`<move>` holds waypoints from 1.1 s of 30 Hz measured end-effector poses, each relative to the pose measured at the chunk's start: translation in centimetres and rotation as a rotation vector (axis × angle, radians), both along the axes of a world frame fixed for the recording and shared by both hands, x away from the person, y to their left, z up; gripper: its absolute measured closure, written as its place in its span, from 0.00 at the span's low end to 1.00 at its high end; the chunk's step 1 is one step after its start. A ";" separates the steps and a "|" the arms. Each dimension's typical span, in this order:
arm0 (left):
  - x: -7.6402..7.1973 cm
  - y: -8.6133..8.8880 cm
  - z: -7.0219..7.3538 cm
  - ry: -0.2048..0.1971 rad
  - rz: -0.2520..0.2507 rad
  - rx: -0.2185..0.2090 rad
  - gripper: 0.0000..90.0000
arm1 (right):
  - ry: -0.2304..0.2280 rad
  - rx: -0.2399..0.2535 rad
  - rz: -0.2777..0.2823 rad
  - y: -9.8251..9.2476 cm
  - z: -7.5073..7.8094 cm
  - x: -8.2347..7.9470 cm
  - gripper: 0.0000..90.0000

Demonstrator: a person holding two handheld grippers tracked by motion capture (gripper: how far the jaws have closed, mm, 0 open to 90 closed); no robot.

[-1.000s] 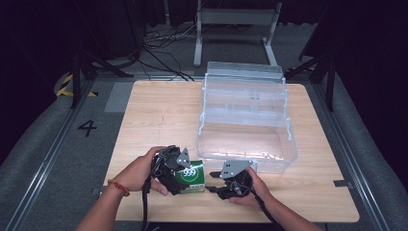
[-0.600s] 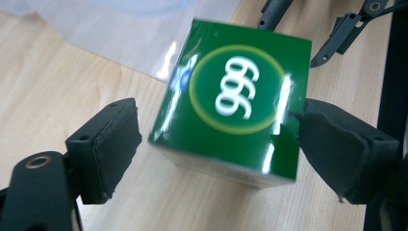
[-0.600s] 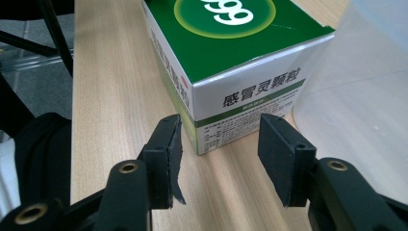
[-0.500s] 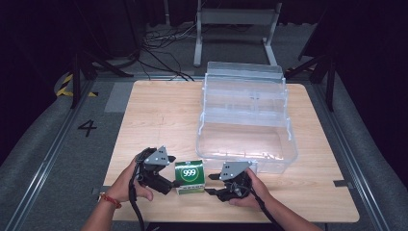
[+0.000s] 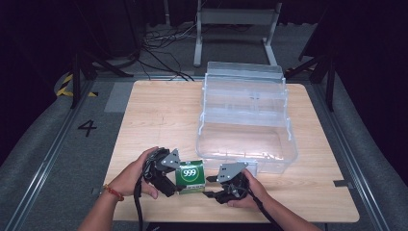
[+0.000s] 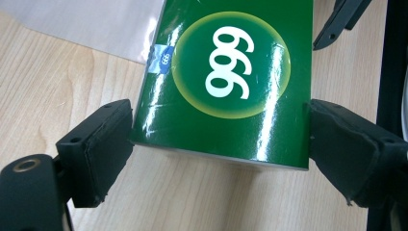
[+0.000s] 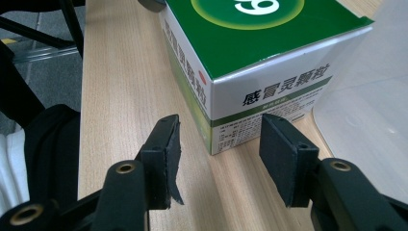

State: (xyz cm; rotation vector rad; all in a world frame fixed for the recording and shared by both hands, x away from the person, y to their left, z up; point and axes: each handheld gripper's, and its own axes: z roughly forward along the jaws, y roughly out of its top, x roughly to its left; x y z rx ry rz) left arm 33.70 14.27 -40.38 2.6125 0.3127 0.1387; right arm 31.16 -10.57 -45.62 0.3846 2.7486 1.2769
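The left claw (image 6: pixel 219 144) stands wide, its jaws flanking the near end of the green box (image 6: pixel 231 77), the left pad touching it. The right claw (image 7: pixel 219 149) is open and empty just short of the box's white end. The box lies on the worktop (image 5: pixel 154 115) against the clear plastic bin (image 5: pixel 245 139).
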 end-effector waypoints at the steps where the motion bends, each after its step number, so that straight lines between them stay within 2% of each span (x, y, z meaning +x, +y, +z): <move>1: 0.1 -0.4 0.1 -0.001 -0.013 0.038 0.14 | 0.004 0.000 0.001 0.0 0.0 0.0 0.55; 6: 0.9 -2.5 0.2 0.026 -0.080 0.173 0.13 | 0.005 0.001 0.011 0.2 -0.1 0.1 0.56; 9: 1.1 -3.6 0.0 0.040 -0.099 0.218 0.13 | -0.005 0.002 0.004 0.3 0.0 0.1 0.56; 11: 1.1 -4.1 -0.1 0.030 -0.112 0.241 0.13 | -0.005 0.016 -0.004 0.2 0.0 0.1 0.59; 14: 1.1 -4.7 -0.2 0.033 -0.098 0.272 0.13 | -0.004 0.030 -0.002 0.0 0.1 0.2 0.62; 19: 1.0 -5.4 -0.3 0.015 -0.082 0.302 0.14 | -0.007 0.037 0.000 0.0 0.2 0.1 0.62; 21: 1.1 -5.6 -0.5 0.014 -0.079 0.309 0.13 | -0.003 0.042 0.001 -0.1 0.3 0.1 0.62; 23: 1.1 -6.1 -0.8 0.032 -0.064 0.318 0.13 | 0.001 0.047 0.003 -0.1 0.2 0.2 0.62; 24: 1.2 -6.4 -0.9 0.031 -0.068 0.337 0.13 | 0.003 0.048 0.003 -0.1 0.2 0.2 0.63; 25: 1.2 -6.6 -1.0 0.021 -0.076 0.342 0.13 | 0.003 0.038 0.005 -0.2 0.2 0.2 0.63; 27: 1.2 -6.6 -1.2 0.026 -0.075 0.330 0.14 | -0.017 0.002 0.011 -0.4 0.2 -0.1 0.56; 28: 1.1 -6.6 -1.1 0.029 -0.063 0.330 0.14 | -0.036 -0.026 0.007 -0.9 0.4 -0.3 0.54; 30: 1.0 -6.4 -1.1 0.030 -0.061 0.329 0.15 | -0.047 -0.048 -0.016 -2.1 0.9 -0.4 0.51; 33: 1.0 -6.1 -1.1 0.042 -0.061 0.320 0.17 | -0.041 -0.024 -0.060 -5.0 2.3 -0.5 0.47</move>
